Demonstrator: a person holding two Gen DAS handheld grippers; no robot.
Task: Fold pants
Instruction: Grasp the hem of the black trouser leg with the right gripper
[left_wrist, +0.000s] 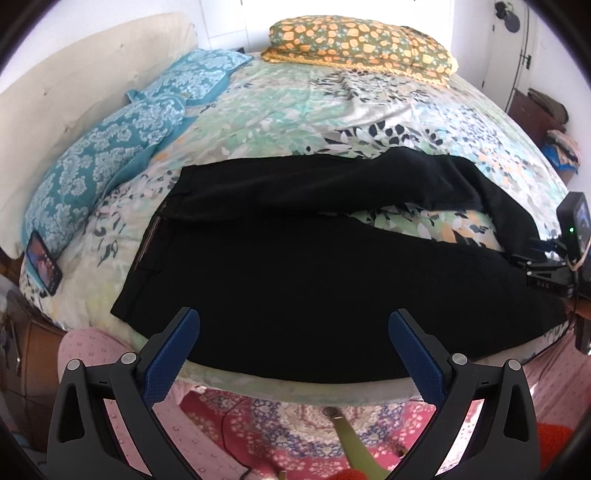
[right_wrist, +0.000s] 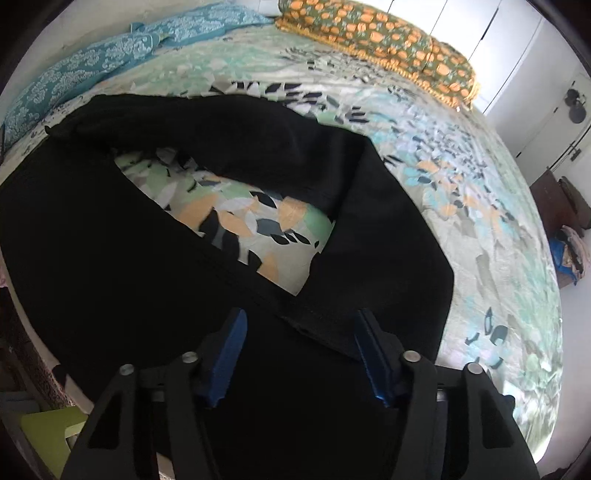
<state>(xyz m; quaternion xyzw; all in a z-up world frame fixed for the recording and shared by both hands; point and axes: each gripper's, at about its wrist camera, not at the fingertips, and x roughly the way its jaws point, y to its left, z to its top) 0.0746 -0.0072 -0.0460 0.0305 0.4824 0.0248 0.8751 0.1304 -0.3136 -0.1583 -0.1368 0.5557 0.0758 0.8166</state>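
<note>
Here the black pants sprawl limp on the bed, mid-frame; soft, so grab hems. Left gripper gapes empty; right gripper half-closed, seemingly not pinching.

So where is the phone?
In the left wrist view, the phone leans against the blue patterned pillow at the bed's left edge, left of the black pants.
</note>
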